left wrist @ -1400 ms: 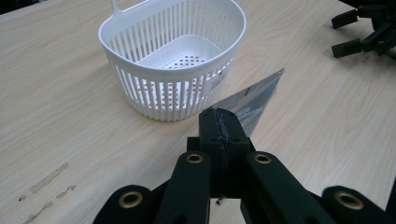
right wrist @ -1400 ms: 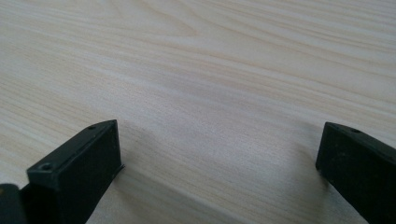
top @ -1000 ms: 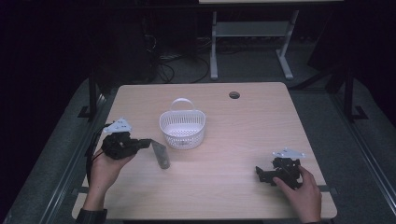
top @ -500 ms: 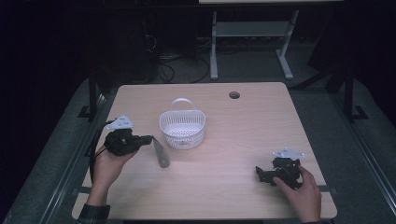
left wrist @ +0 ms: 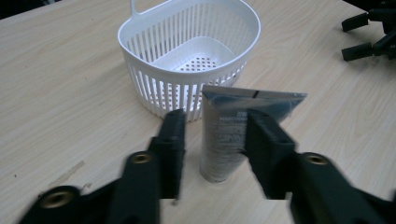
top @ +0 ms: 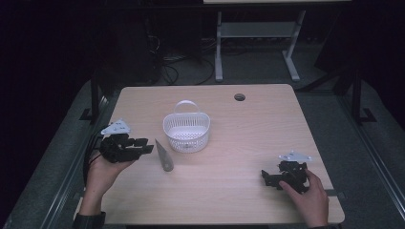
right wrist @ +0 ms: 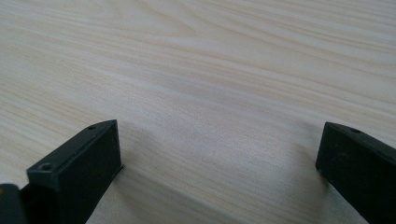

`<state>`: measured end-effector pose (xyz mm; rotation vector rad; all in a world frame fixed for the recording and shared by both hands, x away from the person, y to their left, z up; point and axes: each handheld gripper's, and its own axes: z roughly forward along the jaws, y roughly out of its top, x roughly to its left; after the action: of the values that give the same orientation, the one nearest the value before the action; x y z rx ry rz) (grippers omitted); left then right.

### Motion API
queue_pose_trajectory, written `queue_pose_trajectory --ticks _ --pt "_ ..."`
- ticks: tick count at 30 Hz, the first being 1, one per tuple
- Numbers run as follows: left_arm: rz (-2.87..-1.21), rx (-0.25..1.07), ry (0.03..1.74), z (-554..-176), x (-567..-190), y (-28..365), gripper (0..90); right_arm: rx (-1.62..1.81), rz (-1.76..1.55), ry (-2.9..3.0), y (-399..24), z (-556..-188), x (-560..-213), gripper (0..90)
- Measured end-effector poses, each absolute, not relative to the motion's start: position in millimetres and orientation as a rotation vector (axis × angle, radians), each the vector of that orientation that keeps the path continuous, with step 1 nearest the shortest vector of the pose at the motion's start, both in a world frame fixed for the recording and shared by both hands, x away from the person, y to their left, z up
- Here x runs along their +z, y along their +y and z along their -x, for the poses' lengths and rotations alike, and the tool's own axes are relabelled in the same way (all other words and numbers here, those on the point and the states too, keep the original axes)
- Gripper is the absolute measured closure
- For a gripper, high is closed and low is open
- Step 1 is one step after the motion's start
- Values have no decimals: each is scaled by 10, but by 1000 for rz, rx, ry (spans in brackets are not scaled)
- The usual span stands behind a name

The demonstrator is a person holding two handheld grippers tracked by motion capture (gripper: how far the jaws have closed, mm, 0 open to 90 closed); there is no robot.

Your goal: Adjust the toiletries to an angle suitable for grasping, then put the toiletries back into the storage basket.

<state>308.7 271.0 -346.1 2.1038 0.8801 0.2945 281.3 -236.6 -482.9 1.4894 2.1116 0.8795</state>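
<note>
From above, the left gripper (top: 143, 145) sits on the wooden table (top: 239, 138), pointing at a grey squeeze tube (top: 164, 155) that lies flat just beside the white slatted basket (top: 186, 132). The right gripper (top: 267, 177) rests well apart near the table's right edge, seemingly idle. The left gripper view shows its jaws released, flanking the tube's capped end without touching it, likely lined up for a grasp. The right gripper view shows jaws spread wide over bare wood

Dim lab, lone wooden table (top: 267, 138), cables on floor (top: 174, 59), metal stand (top: 258, 33)
</note>
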Motion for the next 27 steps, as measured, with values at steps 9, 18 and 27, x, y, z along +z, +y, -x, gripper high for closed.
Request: queue_pose_trajectory --ticks 9,18,27 --pt "-2116 283 862 -3058 -3439 2683 274 879 -1493 2108 -2362 -2820 -4830 0" --pt "-2188 263 861 -3105 -3456 2581 130 879 -1493 2108 -2362 -2819 -4830 0" --pt "-2257 252 828 -3191 -3346 2408 126 879 -1494 2108 -2362 -2820 -4829 0"
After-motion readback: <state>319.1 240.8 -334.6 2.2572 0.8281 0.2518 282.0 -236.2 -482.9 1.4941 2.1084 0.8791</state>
